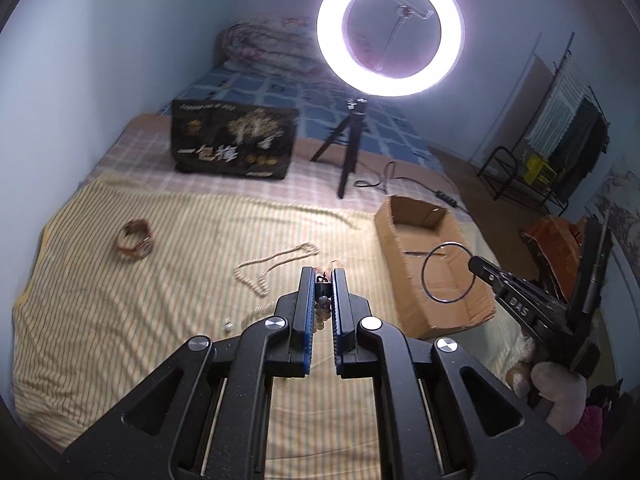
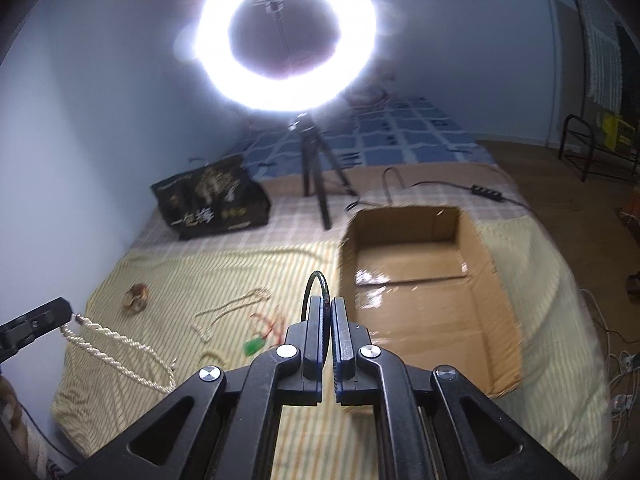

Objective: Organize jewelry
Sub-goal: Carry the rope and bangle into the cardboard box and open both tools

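Here, the thin dark bangle (image 1: 450,271) hangs pinched in the right gripper (image 1: 478,265).

In the right wrist view a cardboard box (image 2: 420,300) sits right of centre on the striped cloth (image 2: 360,440). A bead necklace (image 2: 228,312) and a watch (image 2: 136,298) lie left of it. Behind, in the upper middle, stand a tripod (image 2: 316,176) and, to its left, a printed bag (image 2: 212,200).

Blue walls (image 1: 100,40), bed (image 1: 120,320), lit ring light (image 1: 390,28).
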A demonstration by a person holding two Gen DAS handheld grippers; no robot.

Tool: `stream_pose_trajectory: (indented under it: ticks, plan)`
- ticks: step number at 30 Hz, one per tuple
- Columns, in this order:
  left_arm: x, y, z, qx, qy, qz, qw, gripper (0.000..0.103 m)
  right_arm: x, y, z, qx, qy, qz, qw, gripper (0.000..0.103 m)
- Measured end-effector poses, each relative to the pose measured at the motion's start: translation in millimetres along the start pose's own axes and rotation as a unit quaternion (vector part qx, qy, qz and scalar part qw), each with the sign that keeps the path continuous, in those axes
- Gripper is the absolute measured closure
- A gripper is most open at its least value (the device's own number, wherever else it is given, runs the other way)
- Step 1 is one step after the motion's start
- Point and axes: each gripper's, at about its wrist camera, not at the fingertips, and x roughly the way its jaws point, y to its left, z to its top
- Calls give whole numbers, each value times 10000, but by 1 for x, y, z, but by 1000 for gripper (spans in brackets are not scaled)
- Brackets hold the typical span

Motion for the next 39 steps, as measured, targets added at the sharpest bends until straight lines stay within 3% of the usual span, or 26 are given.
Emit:
stream_pose_trajectory:
  ticks: [12,25,37,38,39]
  plan:
    - [8,-78,35,380,-227,-491,9978,98,19,-52,30,42,-219,-620,9978,102]
    - [50,-153,59,770,-213,-752,9940,98,58,-91,47,174,-47,-607,9980,102]
    - [115,-164,42,804,510,-841,9919,98,93,-113,44,358,246,-457,9980,102]
    - [120,-163,40,808,578,-865,9913,98,95,-113,44,383,261,-449,9979,100]
    - [123,-163,38,822,635,-869,9908,98,96,-114,44,408,267,-472,9977,89]
